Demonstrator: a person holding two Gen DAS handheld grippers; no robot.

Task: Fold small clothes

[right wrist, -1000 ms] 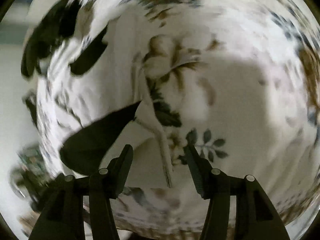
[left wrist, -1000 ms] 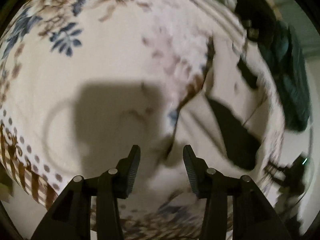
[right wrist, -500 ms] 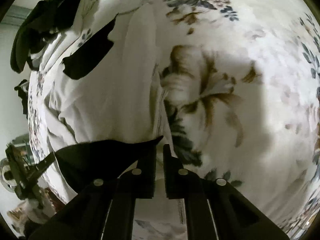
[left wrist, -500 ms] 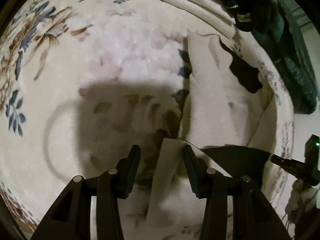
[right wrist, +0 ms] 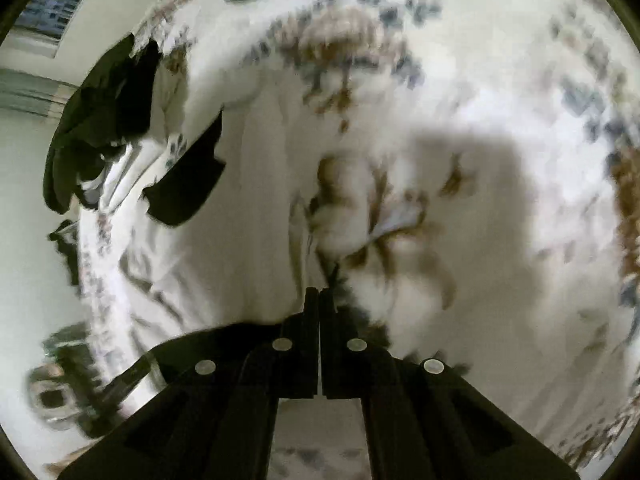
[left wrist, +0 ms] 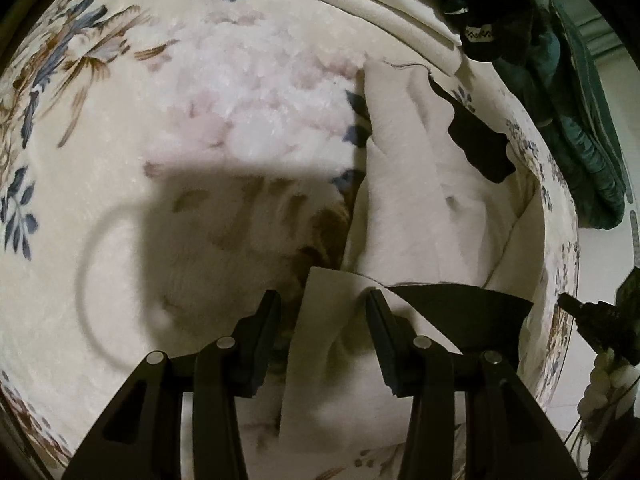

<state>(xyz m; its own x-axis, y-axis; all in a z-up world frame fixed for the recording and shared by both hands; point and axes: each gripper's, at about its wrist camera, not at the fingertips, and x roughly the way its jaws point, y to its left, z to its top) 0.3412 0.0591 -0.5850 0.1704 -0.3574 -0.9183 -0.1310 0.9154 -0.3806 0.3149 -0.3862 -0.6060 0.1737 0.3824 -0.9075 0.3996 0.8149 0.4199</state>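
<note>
Beneath my left gripper (left wrist: 324, 336), its jaws parted astride a raised fold, the soft cream garment with black patches (left wrist: 404, 208) lay right of centre on the plush floral blanket (left wrist: 160, 128); limp and light, it seemed best pinched at a corner, with open room leftward. Before my right gripper (right wrist: 319, 316), clenched, blur hid whether cloth was caught.

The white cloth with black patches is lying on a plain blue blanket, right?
Not quite. The white cloth with black patches lies on a cream flowery blanket, printed with blue and brown leaves, not a plain blue one. The left wrist view shows it.
</note>
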